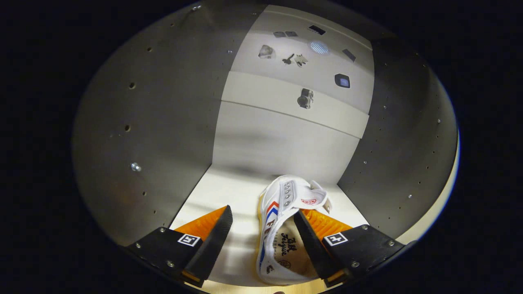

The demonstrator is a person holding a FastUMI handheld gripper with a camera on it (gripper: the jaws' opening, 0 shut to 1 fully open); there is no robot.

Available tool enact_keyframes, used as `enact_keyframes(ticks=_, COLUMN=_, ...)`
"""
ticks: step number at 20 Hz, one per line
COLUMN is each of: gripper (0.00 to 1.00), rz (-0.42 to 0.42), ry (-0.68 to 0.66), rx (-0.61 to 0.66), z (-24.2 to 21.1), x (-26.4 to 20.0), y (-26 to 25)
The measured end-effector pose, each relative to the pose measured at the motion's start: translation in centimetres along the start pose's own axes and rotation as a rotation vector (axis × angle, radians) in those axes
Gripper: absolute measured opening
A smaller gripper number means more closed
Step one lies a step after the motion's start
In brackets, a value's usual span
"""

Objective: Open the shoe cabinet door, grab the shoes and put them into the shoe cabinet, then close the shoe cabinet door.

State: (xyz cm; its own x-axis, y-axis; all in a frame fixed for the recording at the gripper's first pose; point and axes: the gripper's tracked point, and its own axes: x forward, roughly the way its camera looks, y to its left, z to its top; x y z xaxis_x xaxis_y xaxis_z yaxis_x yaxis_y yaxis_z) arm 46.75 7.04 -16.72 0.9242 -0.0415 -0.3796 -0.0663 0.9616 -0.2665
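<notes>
Inside the shoe cabinet (282, 147): pale back panel at the far end, dark side walls left and right with rows of small drilled holes, one metal shelf pin (135, 166) on the left wall. Light shelf floor (220, 192) runs from the near edge to the back panel, lit in bright bands. Small stickers are scattered on the upper part of the back panel.

White shoe (282, 220) lies on the shelf floor, right of centre, toe pointing far toward the back panel and heel nearest the gripper. Red and blue stripes on its left flank, tongue flopped open to the right, tan insole with dark print showing.

Gripper (263, 224) fingers are spread wide apart, not clamped on anything. Right finger (312, 241) sits inside the shoe opening, over the insole, against the shoe's right side; contact looks likely but I can't tell for sure. Left finger (212, 241) is well left of the shoe, over bare shelf, with a clear gap between it and the shoe's striped side.
</notes>
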Motion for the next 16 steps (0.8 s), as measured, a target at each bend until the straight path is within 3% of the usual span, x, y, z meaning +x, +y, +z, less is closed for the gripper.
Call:
enact_keyframes(ticks=9, gripper=0.95, rz=0.025, ry=-0.142, rx=0.046, z=4.1, x=-4.3, y=-1.1)
enact_keyframes(ticks=16, gripper=0.95, rz=0.02, ry=-0.256, rx=0.109, z=7.2, x=-15.0, y=-4.5)
